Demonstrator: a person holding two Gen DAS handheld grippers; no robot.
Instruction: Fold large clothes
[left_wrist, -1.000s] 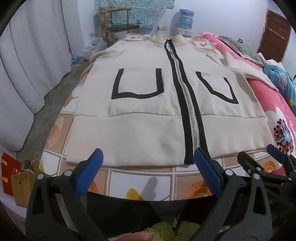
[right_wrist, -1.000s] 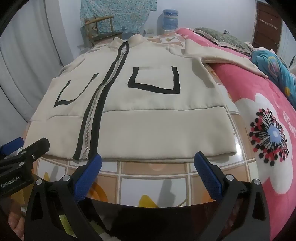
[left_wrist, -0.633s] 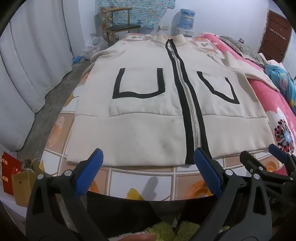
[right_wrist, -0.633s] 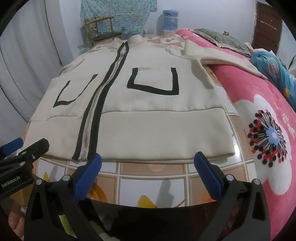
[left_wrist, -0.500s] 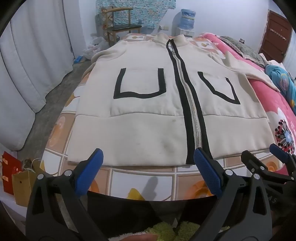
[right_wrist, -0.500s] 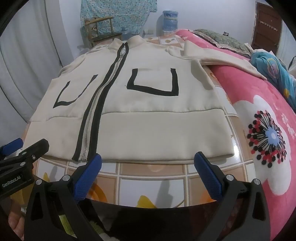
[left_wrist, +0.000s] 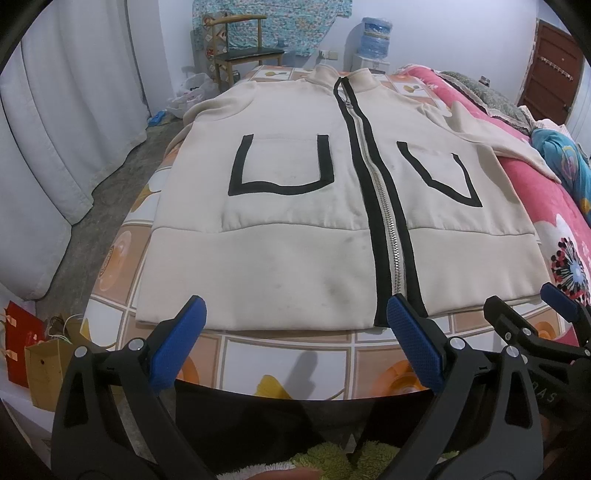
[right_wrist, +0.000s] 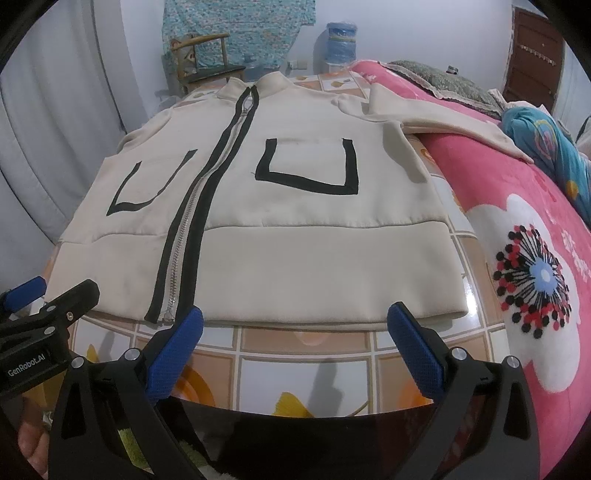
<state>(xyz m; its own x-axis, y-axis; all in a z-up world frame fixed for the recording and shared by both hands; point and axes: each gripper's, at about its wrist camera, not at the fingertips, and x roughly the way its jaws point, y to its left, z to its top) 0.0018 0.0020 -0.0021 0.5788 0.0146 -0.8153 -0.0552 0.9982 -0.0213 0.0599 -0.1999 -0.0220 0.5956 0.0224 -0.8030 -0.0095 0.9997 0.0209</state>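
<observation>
Lying flat and zipped on the tiled table (left_wrist: 288, 350), the cream jacket (left_wrist: 295, 236) stretched its long axis away from both grippers, hem nearest, while the left gripper (left_wrist: 295, 325) and right gripper (right_wrist: 295, 325) waited with jaws apart, empty, equally near it; no containers mattered.

- Light: even, cool indoor light; moderately bright.
- Shadows: soft, short, falling on the tiled bed cover (left_wrist: 295, 354) below the jacket (left_wrist: 295, 229) hem.
- Glare: small sheen beside the jacket's corner, right wrist view.
- Distortion: strong fisheye bowing; black corners.
- Focus: mostly sharp; near foreground soft.
</observation>
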